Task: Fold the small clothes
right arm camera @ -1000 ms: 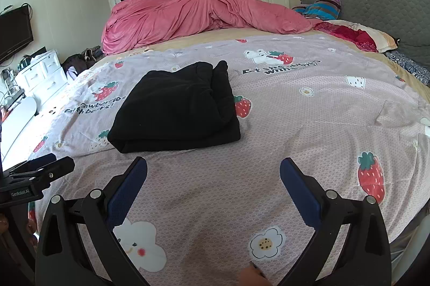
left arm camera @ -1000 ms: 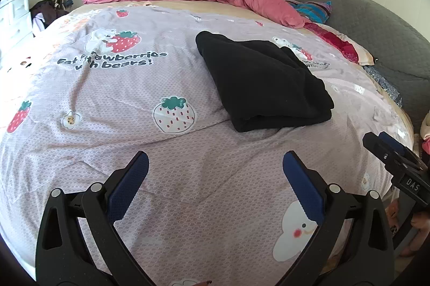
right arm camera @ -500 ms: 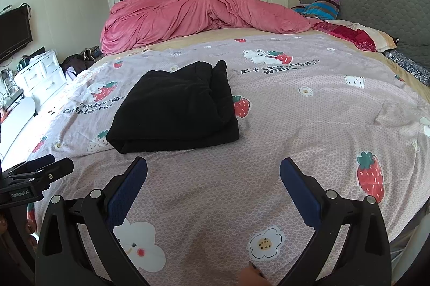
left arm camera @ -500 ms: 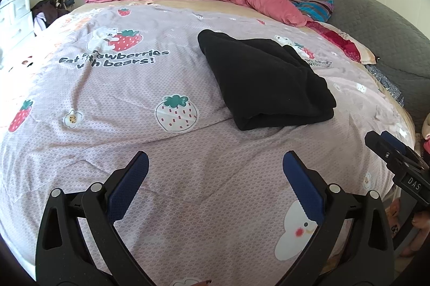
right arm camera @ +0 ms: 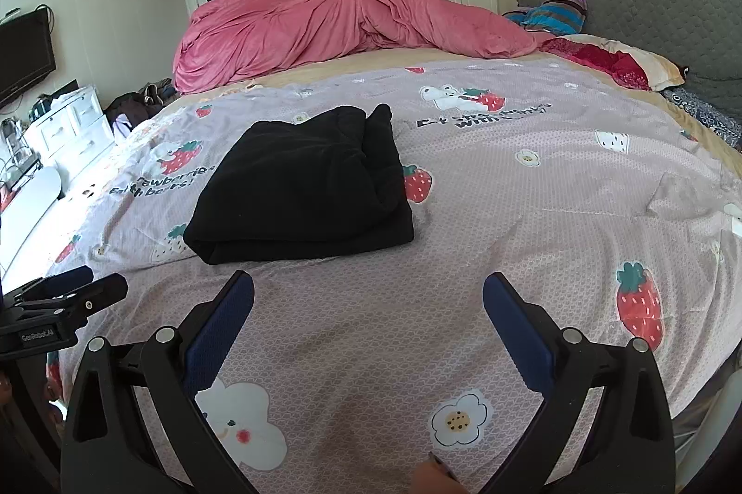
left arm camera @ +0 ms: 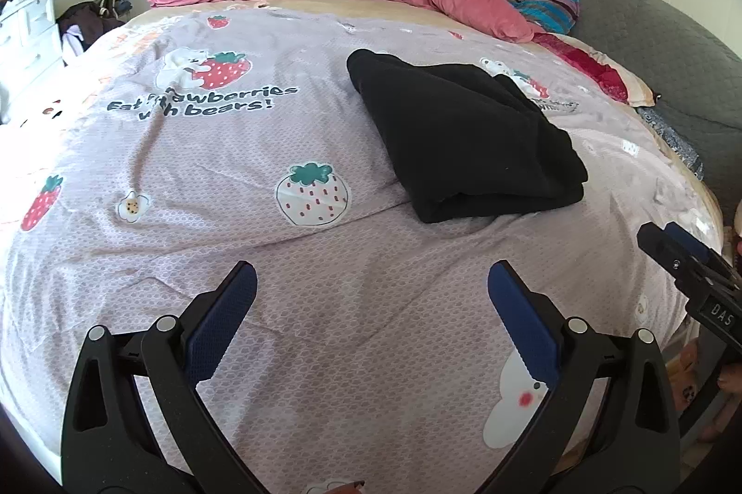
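Black folded garment (left arm camera: pixel 463 137) lies on the strawberry-print bedspread (left arm camera: pixel 232 178) ahead of both my grippers, a compact layered rectangle with its thick fold edge facing me. From my left gripper (left arm camera: pixel 371 299) it sits forward and to the right; from my right gripper (right arm camera: pixel 368 299) it sits forward and to the left, so it rests roughly between the two, beyond both sets of fingertips and touched by neither. Both pairs of jaws stand wide apart and hold nothing, with only bedspread showing between the blue pads (left arm camera: pixel 222 317). Over the last second little has changed: the garment keeps its shape and place, and my left view has crept slightly so that the bundle sits a touch lower and further right in it, while the right view is almost fixed. I read that as the fold being finished and released, with my hands drawn back to the near edge of the bed. Beyond the garment a pink duvet (right arm camera: pixel 352 25) is heaped at the far side, well apart from it. My next move, I judge, is to set this piece aside or reach for another item, though I see no other small garment within reach.
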Available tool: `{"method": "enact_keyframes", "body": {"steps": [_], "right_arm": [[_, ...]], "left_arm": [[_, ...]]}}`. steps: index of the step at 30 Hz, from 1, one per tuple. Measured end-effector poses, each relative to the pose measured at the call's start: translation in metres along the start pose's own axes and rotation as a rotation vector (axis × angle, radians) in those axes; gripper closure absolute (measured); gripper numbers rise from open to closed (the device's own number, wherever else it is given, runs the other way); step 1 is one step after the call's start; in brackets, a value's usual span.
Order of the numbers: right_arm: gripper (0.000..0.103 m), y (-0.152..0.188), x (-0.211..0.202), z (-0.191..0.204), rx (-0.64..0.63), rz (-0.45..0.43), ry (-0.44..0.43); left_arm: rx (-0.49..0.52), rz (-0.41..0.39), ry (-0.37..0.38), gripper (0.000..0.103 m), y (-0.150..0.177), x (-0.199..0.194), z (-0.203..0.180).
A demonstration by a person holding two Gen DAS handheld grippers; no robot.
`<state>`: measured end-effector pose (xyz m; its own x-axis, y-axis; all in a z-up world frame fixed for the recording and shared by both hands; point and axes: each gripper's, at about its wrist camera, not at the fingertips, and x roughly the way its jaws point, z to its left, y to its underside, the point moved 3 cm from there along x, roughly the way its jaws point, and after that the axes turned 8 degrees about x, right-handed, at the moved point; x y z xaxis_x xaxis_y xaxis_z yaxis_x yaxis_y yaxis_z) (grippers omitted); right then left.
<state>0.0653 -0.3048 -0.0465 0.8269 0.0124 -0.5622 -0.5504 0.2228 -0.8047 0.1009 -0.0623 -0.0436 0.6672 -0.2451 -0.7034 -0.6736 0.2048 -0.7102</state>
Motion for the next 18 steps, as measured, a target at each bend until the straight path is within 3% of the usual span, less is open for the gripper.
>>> {"method": "enact_keyframes", "body": {"steps": [11,18], "right_arm": [[0.004,-0.001,-0.0016,-0.0002,0.008,-0.004,-0.002],[0.004,-0.0063,-0.0065,-0.0068,0.051,-0.026,-0.001]], "left_arm": [[-0.006,0.022,0.014,0.009,0.0034,0.0039,0.0024],[-0.007,0.054,-0.02,0.009,0.0042,0.0057,0.0039]]}}
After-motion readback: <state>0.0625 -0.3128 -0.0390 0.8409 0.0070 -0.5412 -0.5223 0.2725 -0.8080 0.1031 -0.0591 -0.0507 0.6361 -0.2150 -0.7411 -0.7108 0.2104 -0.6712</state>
